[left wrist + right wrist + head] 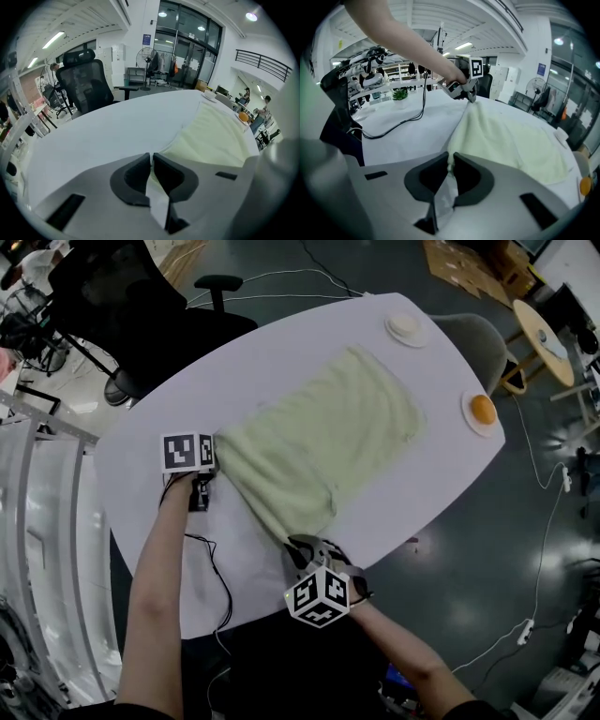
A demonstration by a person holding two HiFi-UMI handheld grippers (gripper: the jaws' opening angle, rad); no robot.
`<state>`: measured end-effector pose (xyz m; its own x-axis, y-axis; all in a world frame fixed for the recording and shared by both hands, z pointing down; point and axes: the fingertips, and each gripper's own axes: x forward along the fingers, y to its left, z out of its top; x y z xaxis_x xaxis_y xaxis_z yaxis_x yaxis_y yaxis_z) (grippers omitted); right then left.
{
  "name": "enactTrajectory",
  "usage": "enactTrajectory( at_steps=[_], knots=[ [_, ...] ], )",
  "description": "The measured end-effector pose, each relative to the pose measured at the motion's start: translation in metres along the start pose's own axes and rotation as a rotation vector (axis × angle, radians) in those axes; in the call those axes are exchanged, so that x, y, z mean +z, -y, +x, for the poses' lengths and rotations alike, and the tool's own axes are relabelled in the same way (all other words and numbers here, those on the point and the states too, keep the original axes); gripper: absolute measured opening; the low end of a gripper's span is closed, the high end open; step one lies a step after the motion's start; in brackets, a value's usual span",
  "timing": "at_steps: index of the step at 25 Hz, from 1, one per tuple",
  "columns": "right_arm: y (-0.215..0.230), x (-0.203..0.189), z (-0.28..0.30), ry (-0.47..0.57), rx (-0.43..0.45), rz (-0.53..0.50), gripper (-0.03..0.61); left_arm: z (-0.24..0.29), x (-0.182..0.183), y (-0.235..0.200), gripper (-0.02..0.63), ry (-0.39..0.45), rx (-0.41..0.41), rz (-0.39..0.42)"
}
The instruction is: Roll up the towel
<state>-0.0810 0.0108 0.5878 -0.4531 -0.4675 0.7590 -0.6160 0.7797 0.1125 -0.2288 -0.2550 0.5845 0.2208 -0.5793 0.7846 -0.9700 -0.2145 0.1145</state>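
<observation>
A pale yellow-green towel (328,427) lies spread across the white oval table (178,399). My left gripper (212,468) is at the towel's near left corner, and in the left gripper view its jaws (151,157) are shut on the towel's (215,136) edge. My right gripper (298,545) is at the near right corner by the table's front edge. In the right gripper view it (451,159) is shut on a fold of towel (506,136), with the left gripper (468,93) visible across the cloth. The near edge of the towel is bunched between the two grippers.
A white disc (408,327) sits at the table's far end and a small plate with an orange (482,411) at its right edge. A black cable (217,573) trails over the near left of the table. A black office chair (122,296) and a grey chair (480,338) stand beyond.
</observation>
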Motion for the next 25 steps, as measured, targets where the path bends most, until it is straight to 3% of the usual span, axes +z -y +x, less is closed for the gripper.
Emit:
enactTrajectory(
  at_steps=[3,10,18,25],
  knots=[
    [-0.003,0.009,-0.007,0.013,0.001,-0.021,0.035,-0.007,0.003,-0.002,0.038,-0.001,-0.008,-0.015],
    [-0.012,0.025,-0.020,0.055,0.018,-0.018,0.035,-0.025,0.004,-0.022,0.038,0.072,-0.116,-0.268],
    [-0.054,0.055,-0.025,0.109,0.093,-0.064,0.035,-0.051,-0.008,-0.064,0.038,0.061,-0.113,-0.305],
    [-0.099,0.049,-0.006,0.075,0.172,-0.064,0.035,-0.058,-0.056,-0.100,0.038,-0.023,-0.054,-0.337]
  ],
)
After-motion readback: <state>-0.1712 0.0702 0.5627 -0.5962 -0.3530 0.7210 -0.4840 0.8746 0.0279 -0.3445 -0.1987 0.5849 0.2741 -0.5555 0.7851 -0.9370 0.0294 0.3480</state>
